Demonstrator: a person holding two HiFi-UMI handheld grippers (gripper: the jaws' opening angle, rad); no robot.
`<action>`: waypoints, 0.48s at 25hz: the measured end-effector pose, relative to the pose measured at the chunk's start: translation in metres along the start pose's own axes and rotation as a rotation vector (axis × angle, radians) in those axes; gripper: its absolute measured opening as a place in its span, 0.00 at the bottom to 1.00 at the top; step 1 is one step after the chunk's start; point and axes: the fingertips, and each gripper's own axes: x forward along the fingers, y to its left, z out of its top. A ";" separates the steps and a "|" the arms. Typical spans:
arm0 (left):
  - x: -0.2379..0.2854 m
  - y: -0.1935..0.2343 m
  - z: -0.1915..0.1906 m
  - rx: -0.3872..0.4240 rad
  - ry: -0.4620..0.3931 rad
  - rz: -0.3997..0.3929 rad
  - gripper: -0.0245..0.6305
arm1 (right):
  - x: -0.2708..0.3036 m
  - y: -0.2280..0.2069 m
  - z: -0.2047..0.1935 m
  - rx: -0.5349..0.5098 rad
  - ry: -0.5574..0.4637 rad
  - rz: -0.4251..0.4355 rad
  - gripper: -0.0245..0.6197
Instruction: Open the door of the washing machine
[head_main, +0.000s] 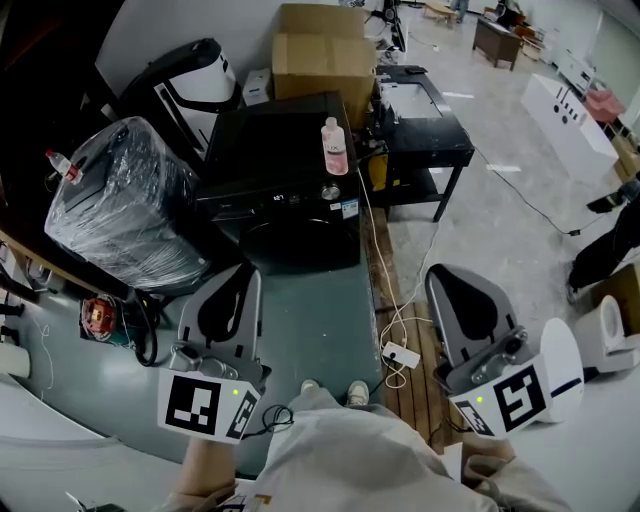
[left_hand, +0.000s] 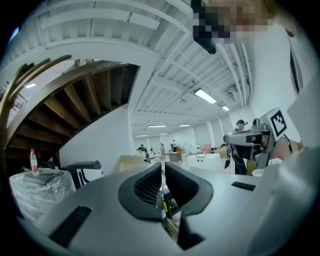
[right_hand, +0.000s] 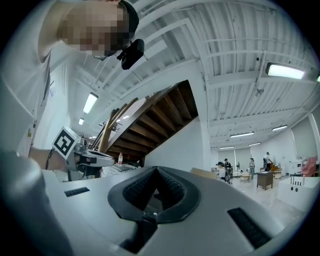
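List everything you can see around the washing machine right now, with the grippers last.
washing machine: one, black, centre, door looks shut
bottle: one, pink, on the machine's top
cardboard box: one, brown, behind the machine
wrapped bundle: one, dark under clear film, left of the machine
table: one, black, right of the machine
power strip: one, white, on the floor between the grippers
left gripper: one, grey, jaws shut, empty
right gripper: one, grey, jaws shut, empty

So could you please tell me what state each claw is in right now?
Left claw: closed, holding nothing.
Right claw: closed, holding nothing.
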 end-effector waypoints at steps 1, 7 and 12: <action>0.000 0.001 0.000 -0.055 -0.012 0.018 0.09 | -0.001 0.001 -0.002 0.004 0.004 0.009 0.08; 0.010 0.017 -0.037 -0.585 0.035 0.072 0.35 | -0.001 -0.001 -0.004 0.041 -0.007 0.009 0.08; 0.021 0.029 -0.078 -0.786 0.091 0.109 0.35 | 0.009 -0.007 -0.012 0.050 0.010 0.014 0.08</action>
